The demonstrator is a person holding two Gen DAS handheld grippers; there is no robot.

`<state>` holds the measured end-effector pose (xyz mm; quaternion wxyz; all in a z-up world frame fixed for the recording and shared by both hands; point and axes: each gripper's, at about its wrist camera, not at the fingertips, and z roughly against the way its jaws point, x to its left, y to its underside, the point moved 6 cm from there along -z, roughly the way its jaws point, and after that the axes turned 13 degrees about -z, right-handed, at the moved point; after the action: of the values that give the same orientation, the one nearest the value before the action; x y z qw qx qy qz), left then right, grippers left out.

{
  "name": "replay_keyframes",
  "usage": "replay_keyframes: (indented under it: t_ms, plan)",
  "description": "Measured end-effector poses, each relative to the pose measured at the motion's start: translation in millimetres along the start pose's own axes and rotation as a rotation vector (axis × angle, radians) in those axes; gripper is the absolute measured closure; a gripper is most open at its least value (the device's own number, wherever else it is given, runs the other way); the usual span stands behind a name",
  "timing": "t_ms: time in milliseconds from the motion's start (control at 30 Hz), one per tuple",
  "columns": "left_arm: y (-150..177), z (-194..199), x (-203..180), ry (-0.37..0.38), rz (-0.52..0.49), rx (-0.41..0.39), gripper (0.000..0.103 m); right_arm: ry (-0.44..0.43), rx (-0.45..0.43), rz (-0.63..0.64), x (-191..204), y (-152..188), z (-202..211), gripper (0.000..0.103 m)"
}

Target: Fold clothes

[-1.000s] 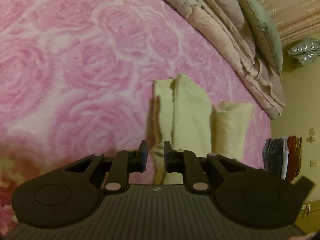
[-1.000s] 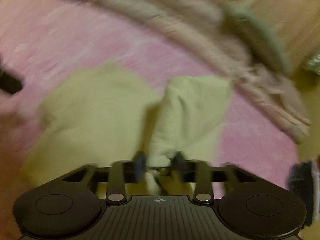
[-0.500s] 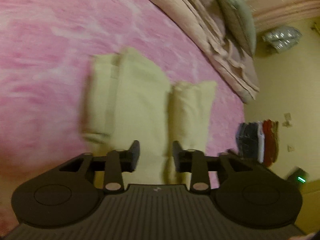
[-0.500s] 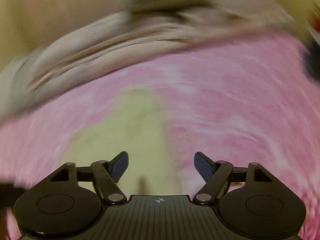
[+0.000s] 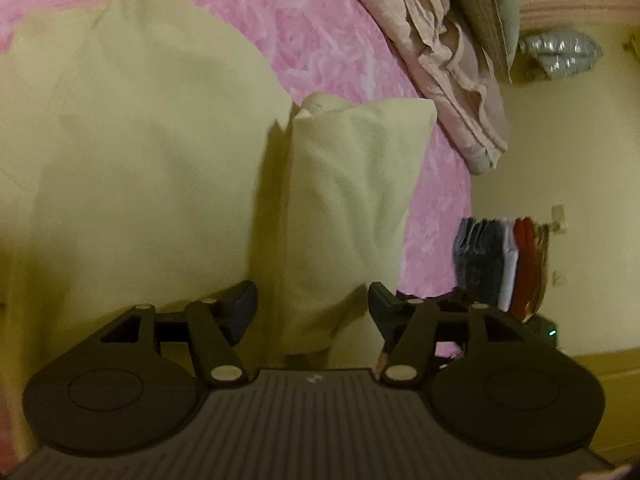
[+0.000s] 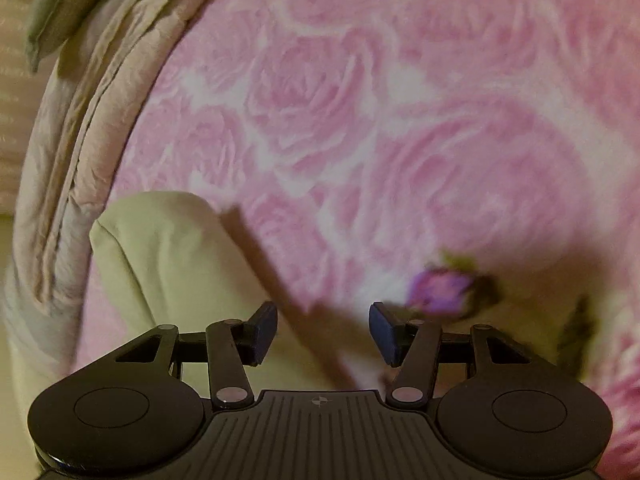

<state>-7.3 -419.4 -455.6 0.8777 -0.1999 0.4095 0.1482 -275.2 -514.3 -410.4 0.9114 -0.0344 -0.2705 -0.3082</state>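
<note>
Garment: the pale yellow garment [image 5: 132, 152] lies on the bed [image 5: 320, 28], which has a pink rose-print cover; a narrower folded strip [image 5: 352, 200] of the same cloth lies along its right side.
Left gripper: your left gripper [image 5: 312, 308] hangs just above the near end of that strip, pointing down at a slant.
Left fingers: spread wide and opening; the strip's end sits in the gap between them, but neither pad presses on it (nothing is gripped).
Right gripper: your right gripper [image 6: 323, 330] looks down on the bed [image 6: 400, 100], with a corner of the garment [image 6: 168, 264] at lower left.
Right fingers: about half open and closing; the garment's edge runs through the gap, though you hold nothing.
Bedding: a beige quilt [image 5: 448, 56] is bunched along the bed's far edge, a green pillow [image 5: 504, 4] on top.
Background: a row of folded clothes [image 5: 504, 264] stands by the yellow wall (dark blues, white, red).
</note>
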Motion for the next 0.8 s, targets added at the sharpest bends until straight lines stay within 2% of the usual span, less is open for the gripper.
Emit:
replay_keyframes:
  t_ms: [67, 133, 300, 400, 500, 600, 667, 733, 800]
  plan:
    - [1, -2, -1, 0.039, 0.023, -0.014, 0.080, -0.003, 0.016, -0.039, -1, 0, -5, 0.047]
    - [0, 3, -6, 0.060, 0.019, -0.043, 0.086, -0.010, 0.028, -0.059, -1, 1, -5, 0.047]
    - [-7, 64, -32, -0.007, -0.138, -0.170, 0.087, -0.024, 0.052, 0.040, 23, 12, -2, 0.047]
    - [-7, 100, -24, -0.084, -0.162, -0.214, 0.087, -0.024, 0.063, 0.184, 47, 42, -10, 0.047]
    - [-1, 117, 5, -0.164, -0.122, -0.222, 0.087, -0.021, 0.072, 0.327, 70, 72, -19, 0.047]
    - [5, 120, 28, -0.205, -0.117, -0.233, 0.087, 0.000, 0.035, 0.470, 78, 101, -37, 0.047]
    - [9, 113, 39, -0.221, -0.093, -0.225, 0.087, 0.023, 0.000, 0.560, 77, 113, -45, 0.047]
    - [14, 107, 50, -0.233, -0.068, -0.218, 0.086, 0.039, -0.026, 0.638, 76, 123, -50, 0.043]
    - [14, 111, 52, -0.216, -0.034, -0.224, 0.083, 0.041, -0.029, 0.697, 74, 128, -51, 0.041]
